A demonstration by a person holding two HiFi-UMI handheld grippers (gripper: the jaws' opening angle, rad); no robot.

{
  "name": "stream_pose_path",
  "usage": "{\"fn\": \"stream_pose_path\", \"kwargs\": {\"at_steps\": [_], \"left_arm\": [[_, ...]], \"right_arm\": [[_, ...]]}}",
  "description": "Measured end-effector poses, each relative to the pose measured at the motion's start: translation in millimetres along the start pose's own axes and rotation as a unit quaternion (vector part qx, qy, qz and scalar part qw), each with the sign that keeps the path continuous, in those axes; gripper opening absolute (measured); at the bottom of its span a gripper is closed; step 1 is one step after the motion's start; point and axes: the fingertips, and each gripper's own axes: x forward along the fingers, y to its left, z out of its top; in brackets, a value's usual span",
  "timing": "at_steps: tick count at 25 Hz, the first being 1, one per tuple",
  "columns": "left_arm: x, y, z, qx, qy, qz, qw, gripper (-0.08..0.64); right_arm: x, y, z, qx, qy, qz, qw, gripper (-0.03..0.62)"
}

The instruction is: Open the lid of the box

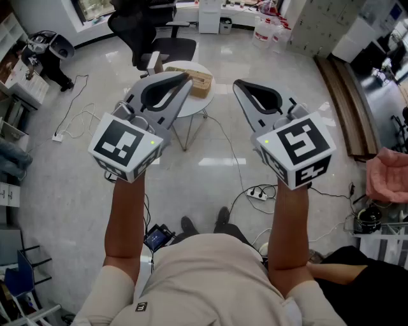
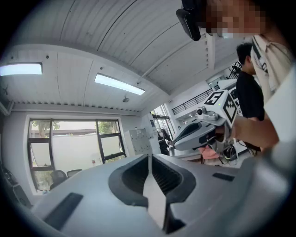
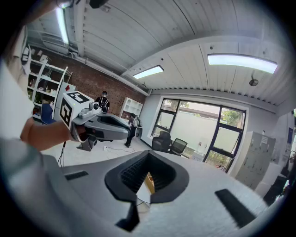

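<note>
Left tool (image 1: 186,79): jaws fully closed, empty, raised. The tan box (image 1: 203,86) stands well below on the round desk (image 1: 191,109), between both tools. It is probably light and rigid; pinch the lid (image 1: 199,76) at an exposed edge. Right tool (image 1: 237,84): jaws closed, empty.

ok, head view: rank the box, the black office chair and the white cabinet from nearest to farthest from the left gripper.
1. box: on the round table, just past the tips of the left gripper.
2. black office chair: behind the table, slightly to the left.
3. white cabinet: at the far wall, top centre.
</note>
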Motion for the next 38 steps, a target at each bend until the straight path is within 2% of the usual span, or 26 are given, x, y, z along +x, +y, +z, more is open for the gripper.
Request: {"fn": "stream_pose_path", "kwargs": {"at_steps": [5,18,30,38], "left_arm": [[0,-3,-11,-0.009,0.015,-0.005,0.9998,0.025],[-8,10,-19,-0.016,0.009,-0.012,0.9998,0.025],[-24,31,-31,-0.027,0.003,-0.024,0.9993,0.025],[-8,40,-43,-0.028,0.018,-0.01,0.9994,0.025]], "right_arm": [[3,2,-9,-0.003,0.002,0.005,1.0,-0.009],[17,13,-8,0.001,0.014,-0.004,1.0,-0.01],[43,33,-2,0.031,0.004,-0.009,0.999,-0.008],[58,14,-11,0.031,0.0,0.002,1.0,-0.008]]}}
